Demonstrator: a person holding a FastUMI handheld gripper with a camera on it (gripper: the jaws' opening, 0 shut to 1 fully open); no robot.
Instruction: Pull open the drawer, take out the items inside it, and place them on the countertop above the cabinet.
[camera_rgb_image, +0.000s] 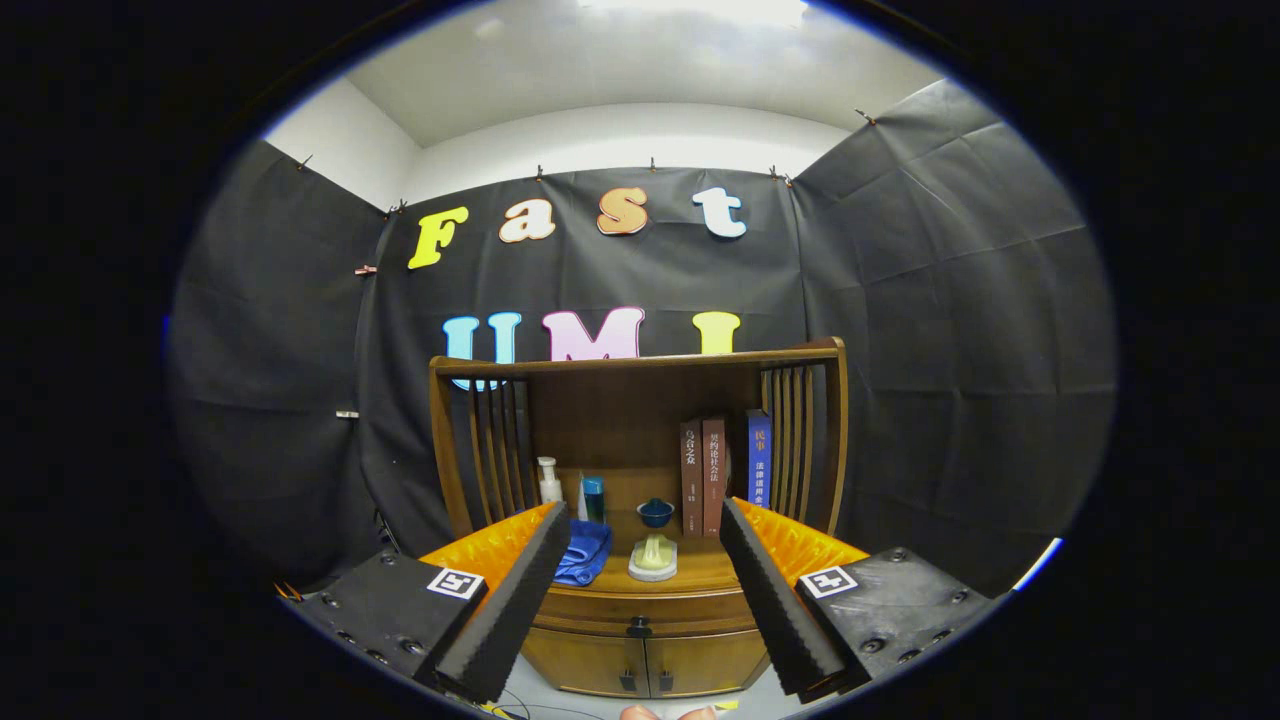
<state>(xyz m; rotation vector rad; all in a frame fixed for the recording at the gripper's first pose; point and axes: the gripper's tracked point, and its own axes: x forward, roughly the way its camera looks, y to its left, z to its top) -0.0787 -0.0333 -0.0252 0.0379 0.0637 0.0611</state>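
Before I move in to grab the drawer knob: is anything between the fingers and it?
No. In the gripper view, the open hand-held gripper faces the drawer knob across bare air.

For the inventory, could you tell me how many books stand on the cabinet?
3: two brown books together, a blue book just beside them, beyond the open gripper; others may be hidden.

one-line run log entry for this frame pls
phase: approach | gripper: open, holding nothing, short of cabinet | drawer: closed, knob untouched | countertop: blue cloth, small stand, books
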